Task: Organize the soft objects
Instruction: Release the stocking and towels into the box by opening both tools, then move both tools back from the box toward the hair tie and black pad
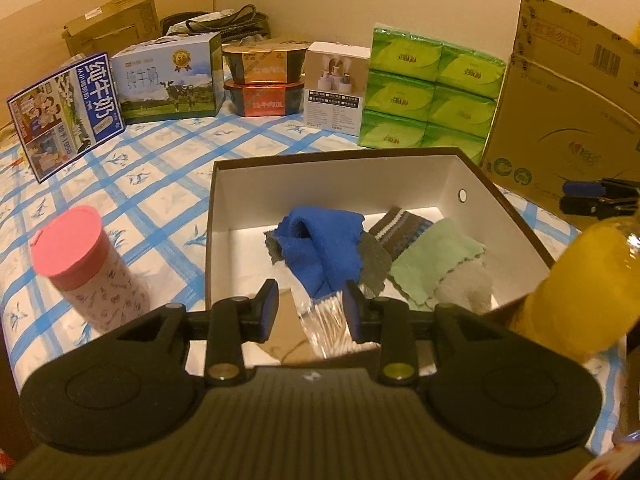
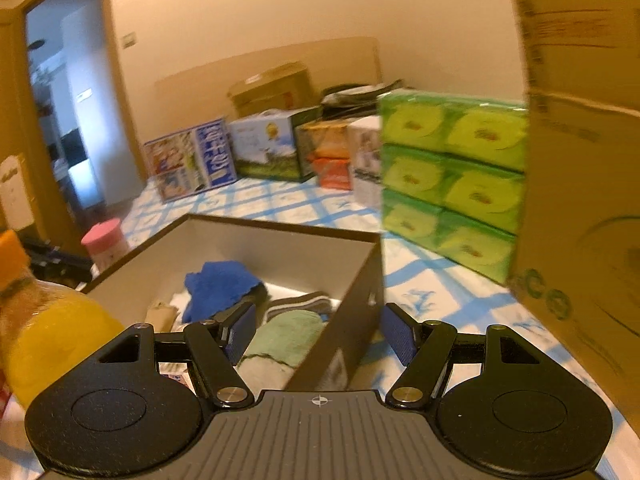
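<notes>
Several soft cloths (image 1: pixel 320 248) are seen inside the box (image 1: pixel 452 176); both the left claw (image 1: pixel 310 312) and right claw (image 2: pixel 316 336) are held open and empty, so another soft item must be sought.

Left tongs (image 1: pixel 310 306) and right tongs (image 2: pixel 317 330) gape empty.

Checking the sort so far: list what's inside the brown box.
Inside the brown box: blue cloth, green cloth, striped sock, grey cloth, clear packet. Whatever lies beneath them is covered.

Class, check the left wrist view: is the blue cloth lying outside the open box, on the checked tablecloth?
No. The blue cloth lies inside the open box, draped over the other cloths there.
</notes>
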Demonstrator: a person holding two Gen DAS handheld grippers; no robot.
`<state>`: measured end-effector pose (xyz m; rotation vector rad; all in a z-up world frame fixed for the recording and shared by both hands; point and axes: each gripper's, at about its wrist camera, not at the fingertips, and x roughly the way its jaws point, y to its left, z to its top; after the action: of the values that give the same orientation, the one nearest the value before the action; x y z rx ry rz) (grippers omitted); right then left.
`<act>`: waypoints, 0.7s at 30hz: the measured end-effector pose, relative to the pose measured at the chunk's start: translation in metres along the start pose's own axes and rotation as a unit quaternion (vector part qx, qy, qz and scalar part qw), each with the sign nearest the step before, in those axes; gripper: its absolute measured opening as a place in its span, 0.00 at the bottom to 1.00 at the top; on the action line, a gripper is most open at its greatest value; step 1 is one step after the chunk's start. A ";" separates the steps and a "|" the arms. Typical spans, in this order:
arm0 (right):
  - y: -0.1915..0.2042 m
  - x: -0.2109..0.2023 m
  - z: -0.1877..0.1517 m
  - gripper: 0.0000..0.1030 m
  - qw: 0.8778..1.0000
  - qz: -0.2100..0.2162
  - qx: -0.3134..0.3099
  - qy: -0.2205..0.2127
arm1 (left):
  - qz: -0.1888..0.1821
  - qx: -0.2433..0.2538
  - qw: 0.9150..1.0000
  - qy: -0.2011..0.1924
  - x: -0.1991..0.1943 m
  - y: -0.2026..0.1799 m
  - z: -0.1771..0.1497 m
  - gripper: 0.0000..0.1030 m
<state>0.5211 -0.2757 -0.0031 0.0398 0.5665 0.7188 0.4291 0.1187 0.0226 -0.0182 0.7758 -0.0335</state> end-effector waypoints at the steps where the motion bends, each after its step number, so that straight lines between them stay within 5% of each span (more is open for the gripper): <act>1: 0.000 -0.008 -0.002 0.67 1.000 -0.007 0.007 -0.003 | 0.001 -0.001 1.000 0.000 -0.004 0.000 -0.002 0.31; 21: 0.092 -0.133 -0.059 0.67 0.991 -0.053 0.116 -0.040 | 0.036 -0.012 0.999 -0.006 -0.112 -0.019 -0.064 0.36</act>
<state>0.3541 -0.2990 0.0310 0.2514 0.5691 0.5427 0.3036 0.1037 0.0556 -0.0127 0.7644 0.0442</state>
